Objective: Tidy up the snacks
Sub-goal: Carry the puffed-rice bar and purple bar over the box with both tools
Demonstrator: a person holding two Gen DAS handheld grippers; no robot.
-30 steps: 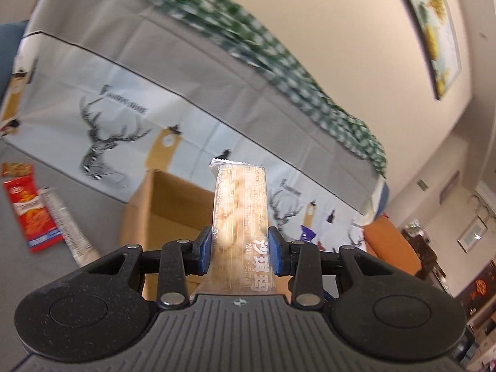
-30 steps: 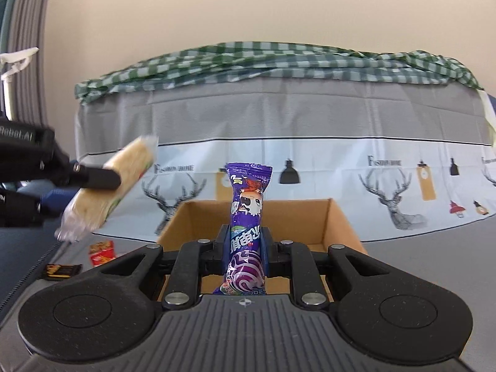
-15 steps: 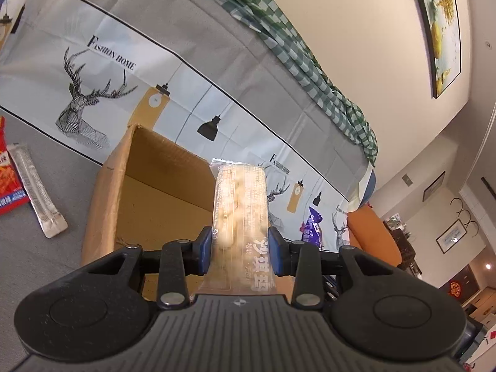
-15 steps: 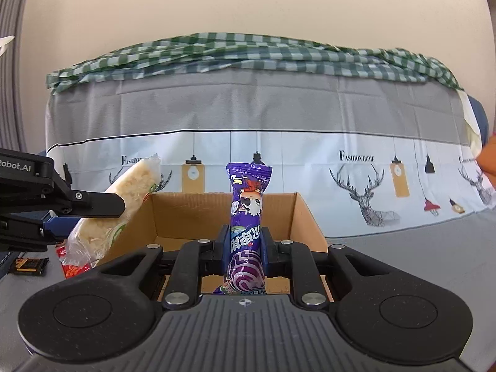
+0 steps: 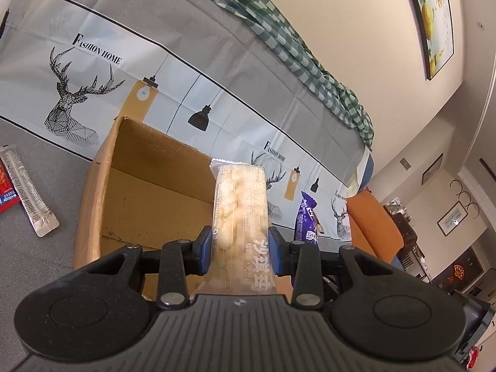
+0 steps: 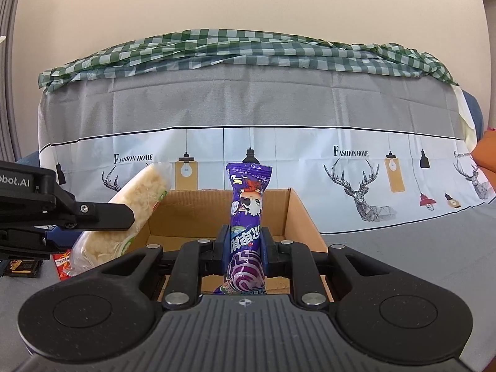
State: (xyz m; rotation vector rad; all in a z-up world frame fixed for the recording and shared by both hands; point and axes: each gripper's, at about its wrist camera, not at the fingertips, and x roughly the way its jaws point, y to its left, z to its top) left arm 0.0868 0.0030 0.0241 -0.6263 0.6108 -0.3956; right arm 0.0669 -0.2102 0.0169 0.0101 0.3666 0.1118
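- While both tools hover at the cardboard box [image 6: 297, 214], each one is clamped on a snack and nothing has been let go yet.
- Left tool [image 5: 240, 245]: its blue pads pinch a pale rice-crisp bar [image 5: 240, 204] across the bar's width, with the long axis running straight out along the fingers toward twelve o'clock in the left wrist view.
- Right tool [image 6: 245, 248]: closed tight on a purple snack pack [image 6: 248, 210], which stands upright between the pads with its top crimp at twelve o'clock.
- Key relation, as I read it: the open box sits right ahead of and below both tools. In the left view its mouth [image 5: 148, 192] spreads from ten to twelve o'clock off the bar's tip; in the right view the box lies dead ahead behind the purple pack.
- From the right camera, the left tool [image 6: 102, 212] comes in at nine o'clock, and the bar [image 6: 136, 204] tilts up toward one o'clock with its upper end over the box's left wall.
- The right tool looks better centred over the opening, so a release there seems the shorter move; the left one probably needs its bar brought further over the rim first.
- Loose packets, including a white stick sachet [image 5: 28, 192], lie on the grey surface [image 5: 46, 263] at nine o'clock, still outside the box.
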